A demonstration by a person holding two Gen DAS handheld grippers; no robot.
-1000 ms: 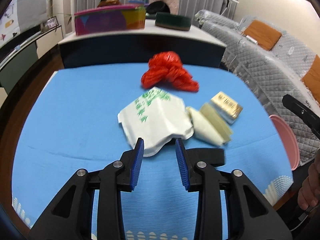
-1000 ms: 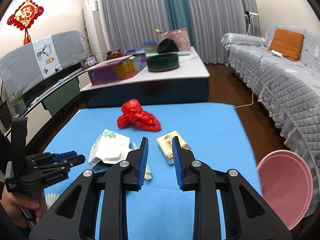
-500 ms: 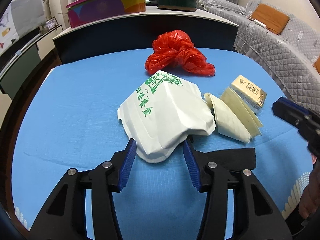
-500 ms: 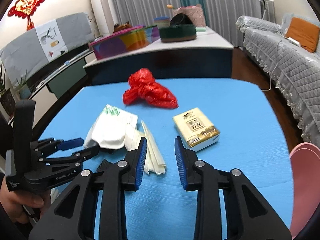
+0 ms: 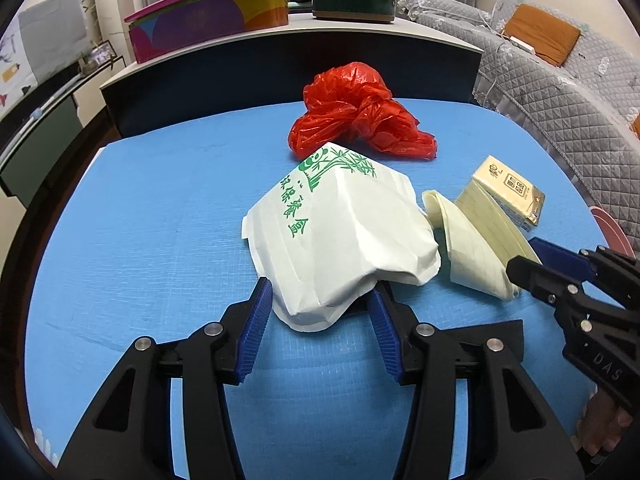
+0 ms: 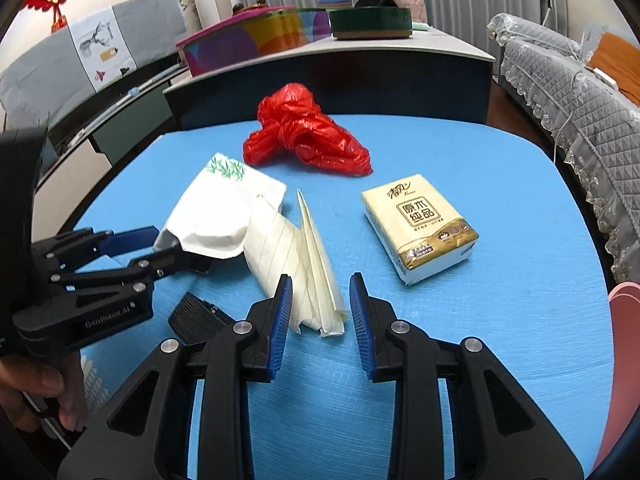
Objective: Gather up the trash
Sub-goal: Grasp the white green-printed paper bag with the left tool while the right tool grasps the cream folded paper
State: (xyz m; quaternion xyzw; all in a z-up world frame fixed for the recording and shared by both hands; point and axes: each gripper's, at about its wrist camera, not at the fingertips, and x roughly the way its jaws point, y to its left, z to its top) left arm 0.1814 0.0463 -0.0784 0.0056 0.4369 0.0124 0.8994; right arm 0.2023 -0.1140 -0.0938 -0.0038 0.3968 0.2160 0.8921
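Note:
A white paper food box with green print [image 5: 340, 236] lies on the blue table [image 5: 140, 220]. My left gripper [image 5: 318, 320] is open, its fingers on either side of the box's near corner; it also shows in the right wrist view [image 6: 168, 244]. Folded cream lined paper [image 6: 304, 260] lies beside the box. My right gripper [image 6: 320, 304] is open, its fingers on either side of the paper's near end. A crumpled red plastic bag [image 5: 360, 110] lies behind. A yellow tissue pack [image 6: 420, 224] lies to the right.
A flat black object [image 6: 198, 318] lies on the table under the left gripper. A pink plate [image 6: 624, 360] sits past the table's right edge. A dark counter [image 5: 280, 60] with coloured boxes stands behind; a grey sofa [image 5: 560, 60] is to the right.
Both grippers have moved forward and down. The left one now has the white box's corner between its fingers, and the right one has reached the folded paper's end. Both have opened wider.

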